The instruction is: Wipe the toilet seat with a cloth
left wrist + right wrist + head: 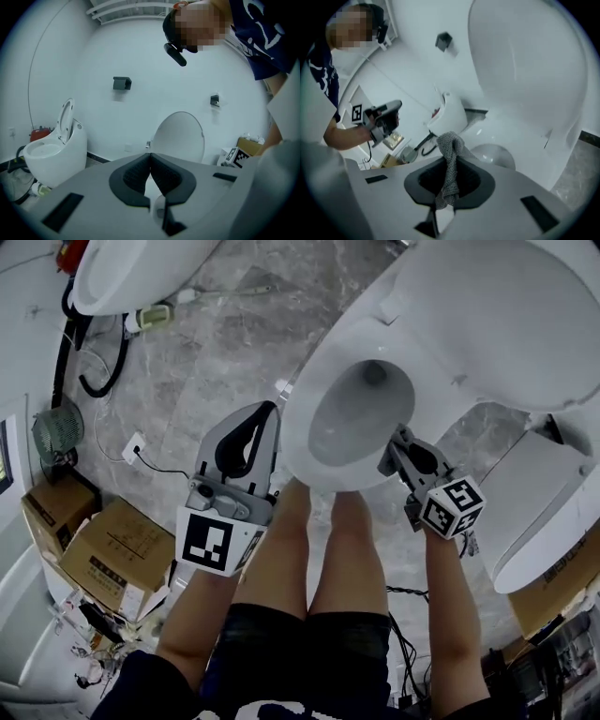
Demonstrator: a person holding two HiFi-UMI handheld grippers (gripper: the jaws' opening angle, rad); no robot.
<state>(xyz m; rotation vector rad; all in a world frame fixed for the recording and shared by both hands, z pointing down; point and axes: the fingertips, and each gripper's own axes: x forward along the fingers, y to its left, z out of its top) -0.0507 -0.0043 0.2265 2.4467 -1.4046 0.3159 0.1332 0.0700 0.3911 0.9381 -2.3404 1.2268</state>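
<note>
Your right gripper (401,439) is clamped on the grey cloth (450,164). The cloth stands up in a bunched fold between the jaws and pokes out past their tips. In the head view that gripper sits at the front right edge of the toilet seat (305,460); whether the cloth actually touches the seat cannot be told. Your left gripper (269,414) has its jaws pressed together with nothing between them. You hold it just beside the seat's front left edge, over the marble floor (216,352). The lid (506,324) stands raised behind the bowl. A second toilet (122,277) and cardboard boxes (112,554) lie well off to your left.
</note>
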